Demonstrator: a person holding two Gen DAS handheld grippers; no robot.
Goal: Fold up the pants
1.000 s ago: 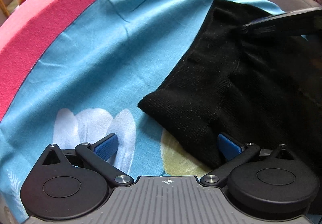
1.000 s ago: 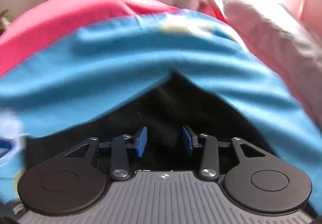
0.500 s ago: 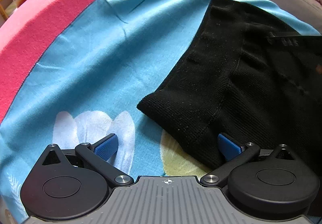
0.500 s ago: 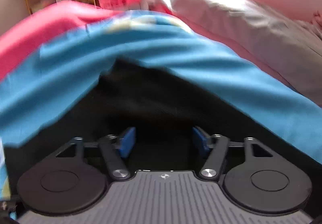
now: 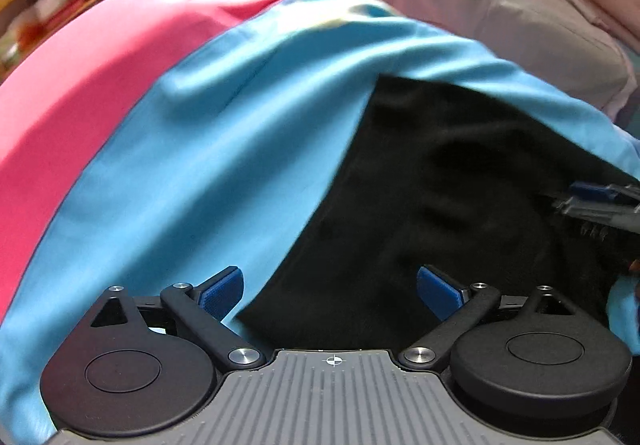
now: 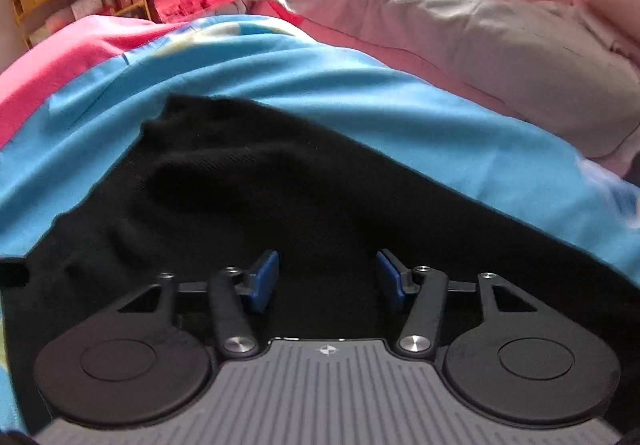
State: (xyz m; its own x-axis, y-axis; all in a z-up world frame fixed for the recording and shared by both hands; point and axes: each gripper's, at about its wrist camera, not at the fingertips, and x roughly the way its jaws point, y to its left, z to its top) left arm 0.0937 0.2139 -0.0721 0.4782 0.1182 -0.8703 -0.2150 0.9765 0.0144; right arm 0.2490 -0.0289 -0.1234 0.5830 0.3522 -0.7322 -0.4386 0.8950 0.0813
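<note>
Right wrist view: right gripper (image 6: 327, 277) over rumpled black pants (image 6: 248, 181), jaws parted, narrower than half a second earlier, gripping nothing.

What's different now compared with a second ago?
Both views have tipped up toward the pillow. The left gripper has drawn back from the black pants. The right gripper, over the pants, has just been closing its fingers, though nothing is pinched. The pants stay on the blue sheet.
</note>
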